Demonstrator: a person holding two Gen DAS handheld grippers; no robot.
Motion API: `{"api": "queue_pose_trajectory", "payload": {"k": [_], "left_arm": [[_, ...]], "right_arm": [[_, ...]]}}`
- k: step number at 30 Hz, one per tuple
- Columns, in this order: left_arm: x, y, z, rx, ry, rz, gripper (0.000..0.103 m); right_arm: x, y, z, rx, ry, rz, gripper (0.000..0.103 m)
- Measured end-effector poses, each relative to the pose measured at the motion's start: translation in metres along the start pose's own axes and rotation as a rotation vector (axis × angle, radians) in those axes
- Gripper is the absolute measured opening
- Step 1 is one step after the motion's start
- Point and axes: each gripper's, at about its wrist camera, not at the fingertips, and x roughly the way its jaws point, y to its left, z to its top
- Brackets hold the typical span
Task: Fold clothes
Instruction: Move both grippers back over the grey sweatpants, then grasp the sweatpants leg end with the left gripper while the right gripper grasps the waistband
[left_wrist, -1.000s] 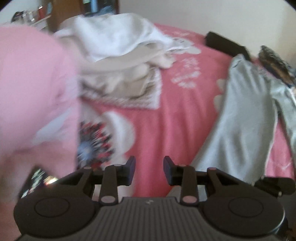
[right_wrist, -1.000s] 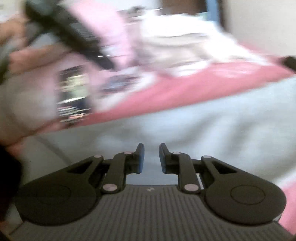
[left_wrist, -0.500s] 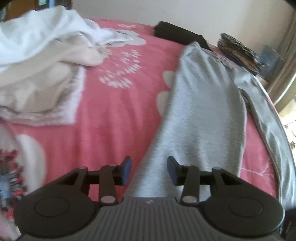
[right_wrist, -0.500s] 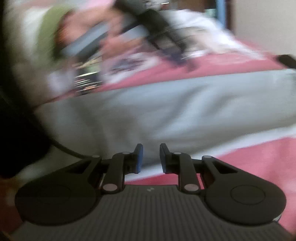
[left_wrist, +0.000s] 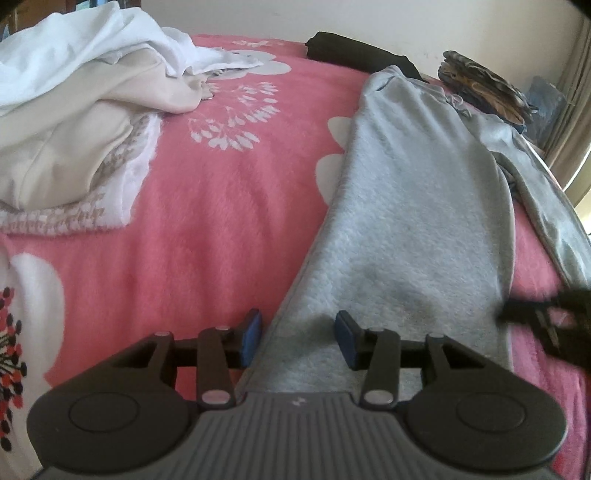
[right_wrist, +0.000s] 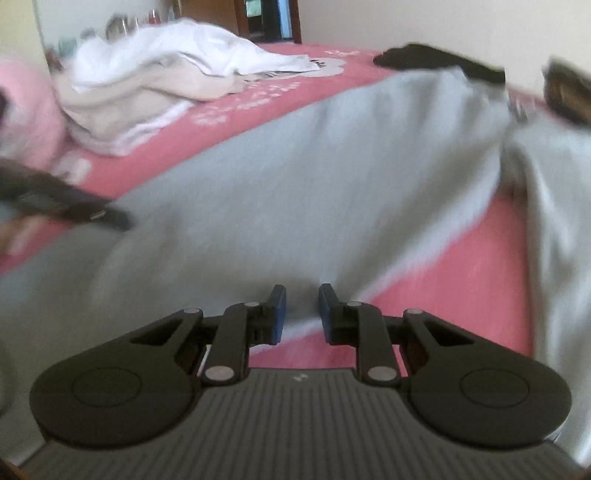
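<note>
Left wrist view: grey trousers (left_wrist: 417, 206) lie flat on a pink blanket (left_wrist: 221, 229), one leg running away from the camera, the second (left_wrist: 546, 199) angled off right. The left gripper (left_wrist: 298, 336) straddles the near leg's left edge, fingers apart, clamping nothing. The right gripper (right_wrist: 300, 311) hangs over the same leg's other edge, fingers narrowly apart; whether cloth sits between them is blurred, probably not. The fleece looks soft, limp and light; it is best pinched at the hem corners. Count: one pair of trousers, one pile of pale laundry (left_wrist: 74, 110), two dark items by the wall.
</note>
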Motion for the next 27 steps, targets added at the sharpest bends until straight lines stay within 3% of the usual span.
{"api": "queue_pose_trajectory", "payload": {"k": [2, 4, 8, 12, 16, 21, 24, 27], "left_arm": [[-0.001, 0.001, 0.002, -0.003, 0.009, -0.010, 0.047], [-0.002, 0.003, 0.005, -0.009, 0.011, -0.023, 0.048], [0.000, 0.004, 0.004, -0.028, 0.008, -0.005, 0.048], [-0.001, 0.005, -0.002, -0.047, 0.004, 0.015, 0.048], [-0.004, 0.006, -0.006, -0.050, 0.010, 0.029, 0.046], [-0.004, 0.013, -0.005, -0.074, 0.031, 0.007, 0.042], [-0.004, 0.018, -0.005, -0.088, 0.038, -0.011, 0.042], [-0.004, 0.019, -0.007, -0.086, 0.038, -0.019, 0.042]], "right_arm": [[-0.017, 0.004, -0.016, 0.021, 0.063, 0.036, 0.019], [-0.035, 0.002, -0.010, 0.007, 0.114, 0.051, 0.019], [-0.042, -0.010, 0.048, -0.019, 0.022, -0.003, 0.019], [0.001, -0.017, 0.109, -0.053, -0.026, -0.036, 0.019], [0.070, -0.012, 0.144, -0.087, -0.049, -0.110, 0.019], [0.138, -0.038, 0.163, 0.056, 0.027, -0.102, 0.019], [0.151, -0.069, 0.184, 0.219, 0.011, -0.092, 0.019], [0.159, -0.101, 0.209, 0.385, -0.001, -0.138, 0.019]]}}
